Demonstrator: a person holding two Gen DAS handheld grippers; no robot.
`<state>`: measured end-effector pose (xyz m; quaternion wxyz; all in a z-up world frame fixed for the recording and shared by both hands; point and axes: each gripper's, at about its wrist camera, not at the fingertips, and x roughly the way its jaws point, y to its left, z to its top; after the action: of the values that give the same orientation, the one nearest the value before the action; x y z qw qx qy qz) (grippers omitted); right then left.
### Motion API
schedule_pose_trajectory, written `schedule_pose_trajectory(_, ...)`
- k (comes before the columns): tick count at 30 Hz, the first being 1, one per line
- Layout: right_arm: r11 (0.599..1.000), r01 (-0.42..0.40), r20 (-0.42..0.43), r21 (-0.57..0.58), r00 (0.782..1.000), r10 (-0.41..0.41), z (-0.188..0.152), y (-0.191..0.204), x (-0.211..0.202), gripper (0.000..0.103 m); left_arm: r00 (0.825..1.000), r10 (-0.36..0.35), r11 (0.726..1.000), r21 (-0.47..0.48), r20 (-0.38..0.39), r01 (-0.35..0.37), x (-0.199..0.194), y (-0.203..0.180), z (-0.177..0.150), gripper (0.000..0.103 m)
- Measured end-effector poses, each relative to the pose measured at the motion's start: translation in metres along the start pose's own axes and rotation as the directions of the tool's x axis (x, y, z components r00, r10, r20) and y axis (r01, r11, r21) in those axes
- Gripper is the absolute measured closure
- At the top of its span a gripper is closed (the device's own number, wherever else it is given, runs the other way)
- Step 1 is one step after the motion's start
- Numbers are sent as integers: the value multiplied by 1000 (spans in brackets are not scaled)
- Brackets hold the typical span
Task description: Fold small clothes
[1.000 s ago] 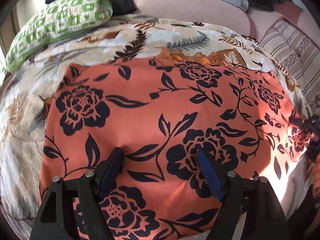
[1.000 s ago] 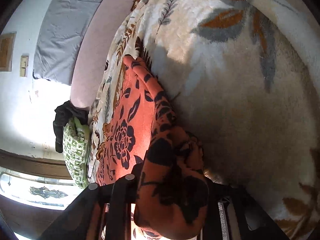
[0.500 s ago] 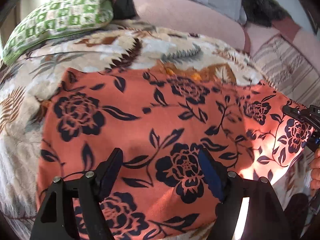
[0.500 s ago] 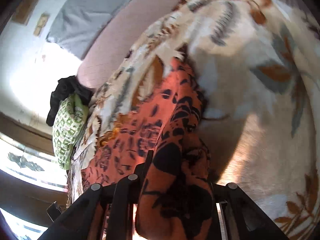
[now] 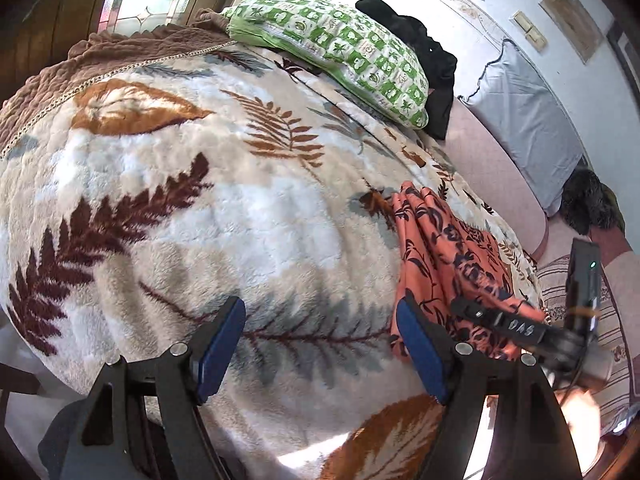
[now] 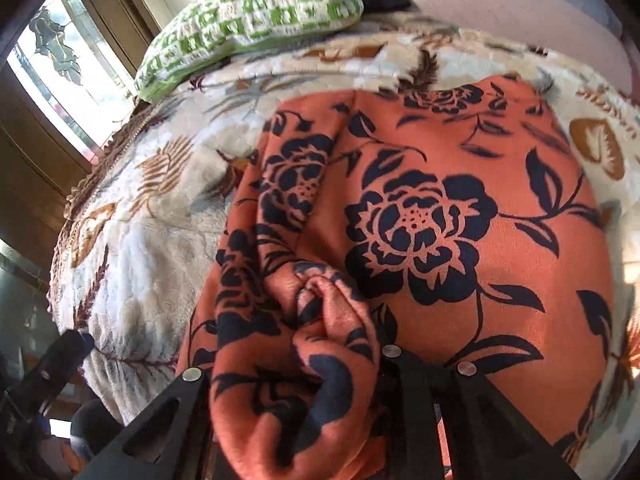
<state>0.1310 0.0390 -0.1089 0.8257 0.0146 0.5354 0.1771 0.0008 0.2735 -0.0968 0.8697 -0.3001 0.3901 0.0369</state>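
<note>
Orange floral cloth lies on the leaf-patterned fleece blanket, one bunched edge pinched in the right gripper. Beside it, the left gripper hangs spread over bare blanket (blue pads empty). Behind sits a green checked pillow.

It was a home bedroom — a bed under a fluffy cream leaf-patterned blanket, a green-and-white checked pillow, a stained-glass wooden-framed window — with wall switches.
</note>
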Motion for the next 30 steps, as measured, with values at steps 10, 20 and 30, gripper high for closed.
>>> schedule_pose_trajectory(10,1000,-4,-34,-4,999,4,23,24,-4,54,997,-82,996,38,3,82,-3,-4,-7,25)
schedule_pose_trajectory(20,965,-261,171,30,952,253,-14,-7,-75,15,986,-163,976,145,-18,164,-11,-53,-10,25)
schedule_pose_trajectory(30,911,-306,269,278,935,232,-33,-111,-103,15,975,-83,931,334,-204,149,57,-160,-12,34)
